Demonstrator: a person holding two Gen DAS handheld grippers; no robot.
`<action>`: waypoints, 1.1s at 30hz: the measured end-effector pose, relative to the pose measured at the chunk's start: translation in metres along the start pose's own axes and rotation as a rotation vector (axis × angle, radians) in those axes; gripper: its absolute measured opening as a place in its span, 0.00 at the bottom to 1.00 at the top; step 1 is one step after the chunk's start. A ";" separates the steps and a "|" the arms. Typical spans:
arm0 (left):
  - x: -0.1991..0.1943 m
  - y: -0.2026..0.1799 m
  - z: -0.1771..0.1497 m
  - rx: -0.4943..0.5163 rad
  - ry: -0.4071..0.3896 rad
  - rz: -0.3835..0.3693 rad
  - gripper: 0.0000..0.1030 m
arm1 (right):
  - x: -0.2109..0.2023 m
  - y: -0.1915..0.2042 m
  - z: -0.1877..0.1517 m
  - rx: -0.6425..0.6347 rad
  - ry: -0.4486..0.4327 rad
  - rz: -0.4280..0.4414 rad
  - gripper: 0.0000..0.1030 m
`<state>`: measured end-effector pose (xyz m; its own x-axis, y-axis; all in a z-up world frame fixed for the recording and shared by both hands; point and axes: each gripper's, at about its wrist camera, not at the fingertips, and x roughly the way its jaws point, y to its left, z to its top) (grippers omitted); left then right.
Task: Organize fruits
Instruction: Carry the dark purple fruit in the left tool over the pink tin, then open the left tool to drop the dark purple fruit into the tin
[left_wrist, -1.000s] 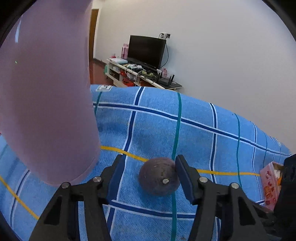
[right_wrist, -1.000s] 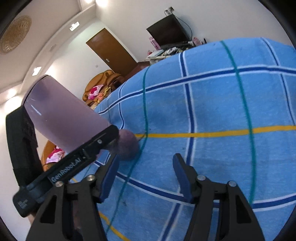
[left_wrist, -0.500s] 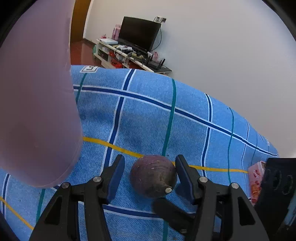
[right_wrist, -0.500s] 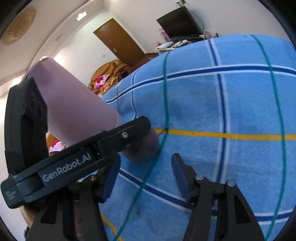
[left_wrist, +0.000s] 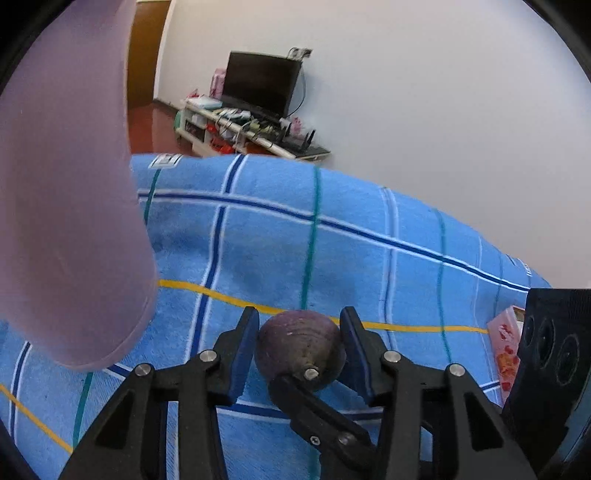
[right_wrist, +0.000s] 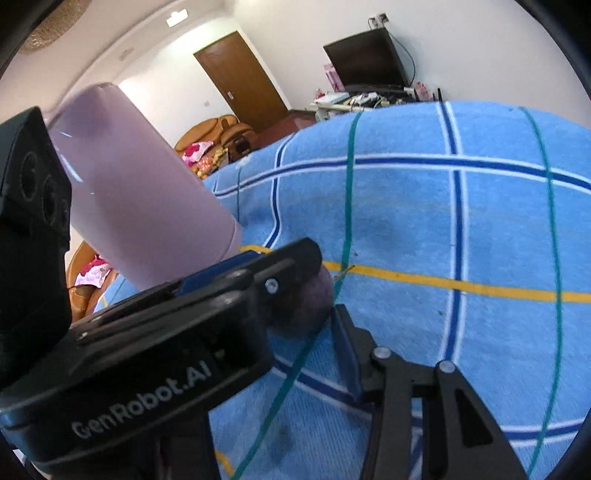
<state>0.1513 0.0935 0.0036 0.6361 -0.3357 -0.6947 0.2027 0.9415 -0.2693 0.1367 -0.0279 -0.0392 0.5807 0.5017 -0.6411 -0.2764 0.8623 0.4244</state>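
Observation:
A dark purple round fruit (left_wrist: 300, 345) lies on the blue checked cloth (left_wrist: 369, 266). My left gripper (left_wrist: 298, 343) has its two blue pads against both sides of the fruit. In the left wrist view one finger of the right gripper (left_wrist: 317, 413) reaches in from below and touches the fruit's near side. In the right wrist view the left gripper's body (right_wrist: 147, 350) fills the lower left and hides most of the fruit (right_wrist: 306, 306). My right gripper (right_wrist: 291, 332) is open; only its right finger (right_wrist: 354, 362) shows.
A tall pale pink container (left_wrist: 62, 192) stands close on the left; it also shows in the right wrist view (right_wrist: 140, 195). A pink snack box (left_wrist: 504, 343) lies at the right edge. A TV stand (left_wrist: 251, 129) is beyond the cloth.
My left gripper closed from wide open onto the purple fruit. The right gripper moved in close beside the left one, its finger now at the fruit.

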 end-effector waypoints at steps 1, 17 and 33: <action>-0.006 -0.007 0.000 0.015 -0.016 -0.006 0.46 | -0.005 0.001 -0.001 -0.004 -0.014 -0.002 0.47; -0.065 -0.211 -0.033 0.253 -0.088 -0.218 0.46 | -0.197 -0.063 -0.035 0.020 -0.249 -0.197 0.47; -0.001 -0.340 -0.082 0.364 -0.043 -0.224 0.44 | -0.266 -0.192 -0.074 0.105 -0.229 -0.297 0.47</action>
<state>0.0211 -0.2289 0.0413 0.5750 -0.5390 -0.6155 0.5843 0.7971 -0.1522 -0.0217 -0.3213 0.0024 0.7827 0.1923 -0.5920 0.0027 0.9500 0.3122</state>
